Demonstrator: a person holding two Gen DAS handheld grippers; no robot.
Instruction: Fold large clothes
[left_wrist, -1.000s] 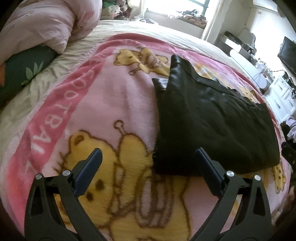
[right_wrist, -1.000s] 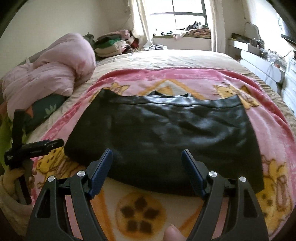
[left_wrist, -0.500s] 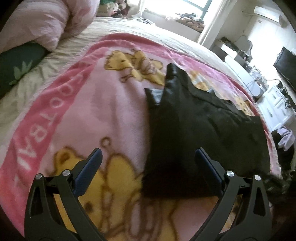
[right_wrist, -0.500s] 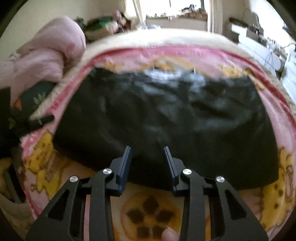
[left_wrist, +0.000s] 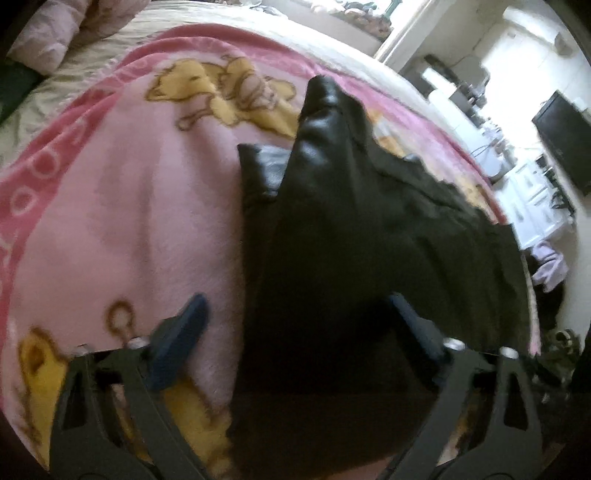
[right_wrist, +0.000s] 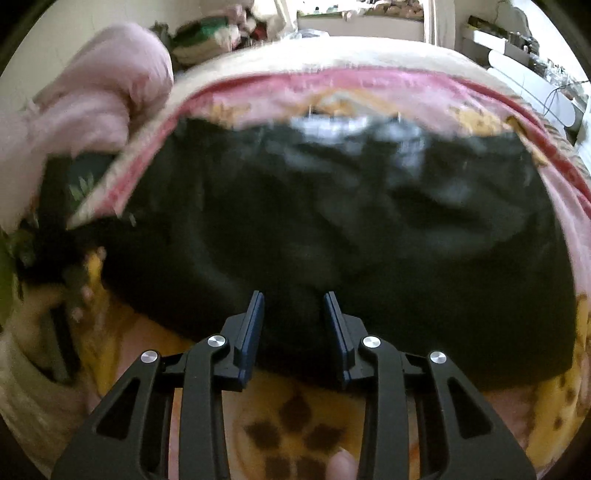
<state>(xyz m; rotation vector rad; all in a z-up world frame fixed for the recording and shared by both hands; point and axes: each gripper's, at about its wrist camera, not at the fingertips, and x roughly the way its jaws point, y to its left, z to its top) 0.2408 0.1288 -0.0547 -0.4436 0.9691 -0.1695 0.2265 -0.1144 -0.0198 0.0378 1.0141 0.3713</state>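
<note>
Black leather-look garment (right_wrist: 369, 229) lies spread flat on the pink cartoon blanket (left_wrist: 122, 206), which I use as my landmark. On my left feed the left gripper (left_wrist: 295, 314) hangs spread wide over the garment's near corner, one fingertip above bare blanket, the other over dark cloth (left_wrist: 351, 240). On my right feed the right gripper (right_wrist: 293, 301) sits at the garment's near hem, fingers drawn close around a raised fold; blur stops me telling whether they pinch it.
</note>
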